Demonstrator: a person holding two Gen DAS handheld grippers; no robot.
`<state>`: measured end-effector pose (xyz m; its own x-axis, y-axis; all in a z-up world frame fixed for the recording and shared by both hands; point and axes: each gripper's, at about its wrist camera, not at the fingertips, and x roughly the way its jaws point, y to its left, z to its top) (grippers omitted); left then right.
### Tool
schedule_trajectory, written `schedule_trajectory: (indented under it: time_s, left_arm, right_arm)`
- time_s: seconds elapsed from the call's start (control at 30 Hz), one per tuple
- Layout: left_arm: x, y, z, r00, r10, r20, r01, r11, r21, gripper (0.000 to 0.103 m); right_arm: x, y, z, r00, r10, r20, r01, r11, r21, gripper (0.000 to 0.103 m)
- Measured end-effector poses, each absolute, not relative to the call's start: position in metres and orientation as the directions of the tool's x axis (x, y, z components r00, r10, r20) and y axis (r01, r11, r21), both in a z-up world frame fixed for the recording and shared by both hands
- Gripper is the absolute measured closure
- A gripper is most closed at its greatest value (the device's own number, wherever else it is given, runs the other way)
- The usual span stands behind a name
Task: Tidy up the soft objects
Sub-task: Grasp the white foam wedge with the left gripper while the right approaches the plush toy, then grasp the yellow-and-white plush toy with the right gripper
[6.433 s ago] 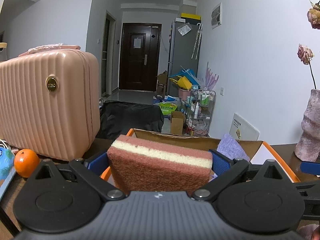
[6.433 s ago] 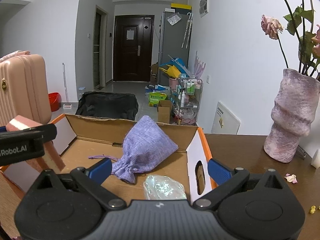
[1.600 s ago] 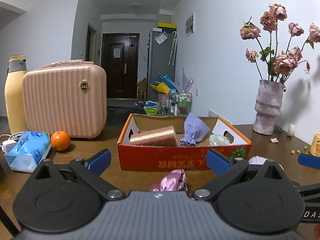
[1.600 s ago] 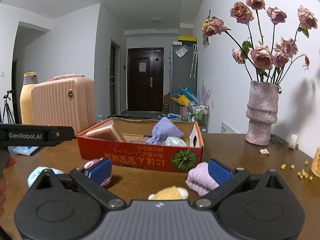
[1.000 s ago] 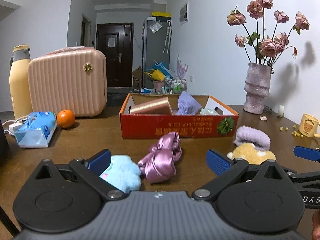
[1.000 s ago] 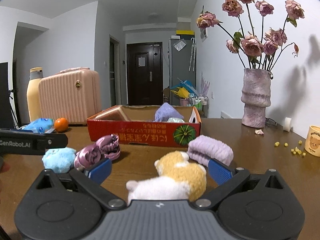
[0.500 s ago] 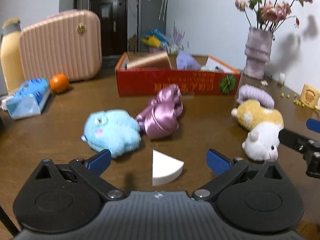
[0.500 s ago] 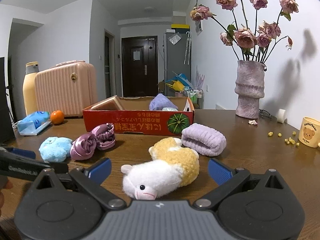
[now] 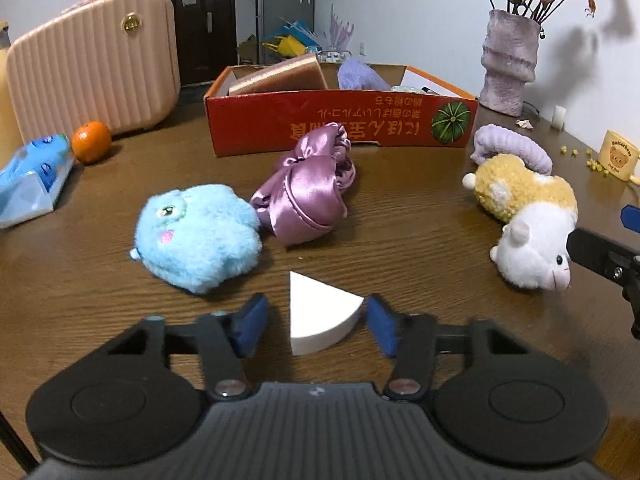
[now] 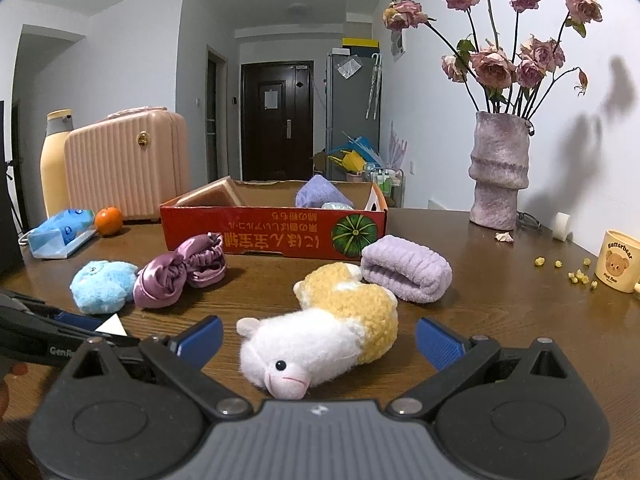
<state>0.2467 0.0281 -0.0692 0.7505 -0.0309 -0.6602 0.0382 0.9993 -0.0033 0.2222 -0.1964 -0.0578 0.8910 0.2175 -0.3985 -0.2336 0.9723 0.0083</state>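
Observation:
My left gripper (image 9: 316, 322) is partly closed around a white wedge sponge (image 9: 320, 318) on the table; the right pad touches it, the left pad stands a little apart. Beyond it lie a blue plush (image 9: 198, 238) and a pink satin scrunchie (image 9: 310, 196). My right gripper (image 10: 318, 342) is open around a white-and-yellow plush (image 10: 324, 328) lying on the table, pads clear of it. A rolled lilac towel (image 10: 406, 268) lies behind the plush. The red cardboard box (image 10: 276, 234) holds a brown sponge (image 10: 212, 196) and a lilac pouch (image 10: 320, 192).
A pink suitcase (image 10: 128, 162), yellow bottle (image 10: 54, 156), orange (image 10: 109, 221) and tissue pack (image 10: 60, 232) stand at the left. A vase of roses (image 10: 500, 172), a yellow mug (image 10: 618, 266) and scattered crumbs are at the right.
Both grippers have pulled back from the box and dropped low. The left jaws have narrowed around the white wedge sponge. The right gripper has come down around the white-and-yellow plush.

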Motion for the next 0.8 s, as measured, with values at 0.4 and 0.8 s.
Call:
schedule_trajectory:
  time_s: [0.4, 0.8]
  left_arm:
    - [0.241, 0.034, -0.061, 0.774, -0.048, -0.631, 0.036, 0.999, -0.032, 0.068]
    - [0.231, 0.046, -0.043, 0.83, -0.041, -0.556, 0.012, 0.998, -0.054, 0.068]
  right_arm:
    - [0.225, -0.195, -0.06, 0.887, 0.205, -0.414, -0.226, 0.974, -0.003, 0.0]
    - [0.235, -0.187, -0.062, 0.878, 0.197, -0.436, -0.22, 0.976, -0.001, 0.0]
